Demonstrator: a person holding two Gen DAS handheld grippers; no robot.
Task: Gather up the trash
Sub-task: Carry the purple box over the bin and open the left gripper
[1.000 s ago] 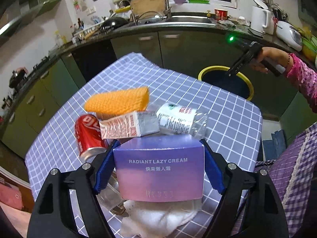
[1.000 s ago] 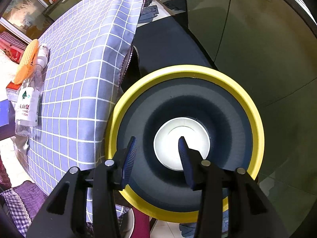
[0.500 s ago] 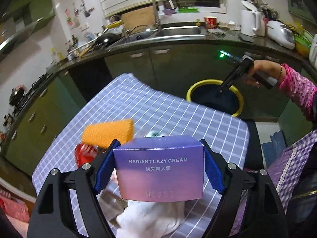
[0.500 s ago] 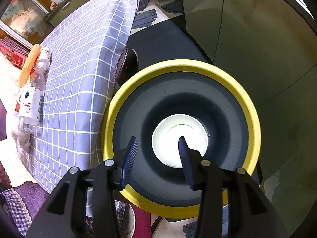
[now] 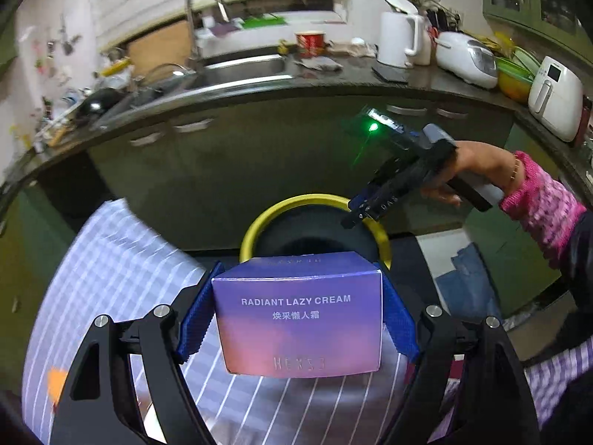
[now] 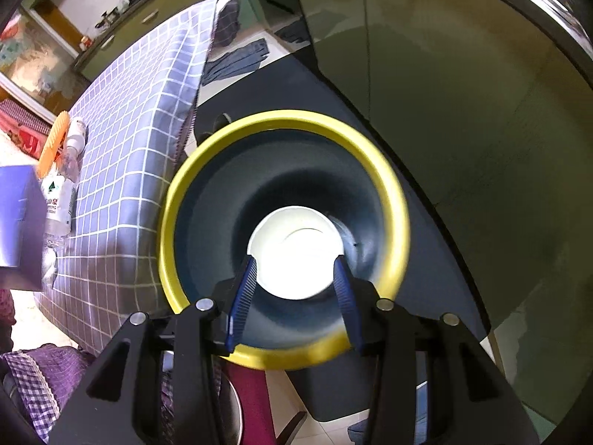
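- Left hand-held gripper [image 5: 296, 315]: clamped on a purple box [image 5: 298, 319], blue pads pressed to both its sides, box lifted clear of the checked cloth on the bench [image 5: 122, 259].
- Box: aimed at the bin [image 5: 315, 204], near its yellow rim but apparently short of the opening; exact gap hard to judge through the fisheye.
- Right hand-held gripper [image 6: 294, 289]: jaws apart, nothing between them, hanging over the bin [image 6: 207, 170] mouth and looking straight down into it.
- Inside the bin: one white cup [image 6: 296, 248] lying at the bottom; no other trash visible there.
- Left on the bench, in the right wrist view: a clear bottle [image 6: 57, 200] lying on its side and an orange sponge [image 6: 53, 139] just beyond it, both near the far edge, well apart from the bin.
- Same sponge probably the orange smear low left in the left wrist view; too blurred to be sure.
- Progress, as a judgement: early to middle. One item binned, one in the air, at least two waiting; more possibly hidden behind the box.
- Step in hand: carrying the box across to the bin.
- Next need: box centred over the opening before release, with the right hand-held gripper moved out of the drop path, since both crowd the same rim.
- Risk: box clipping the yellow rim and tumbling to the floor.
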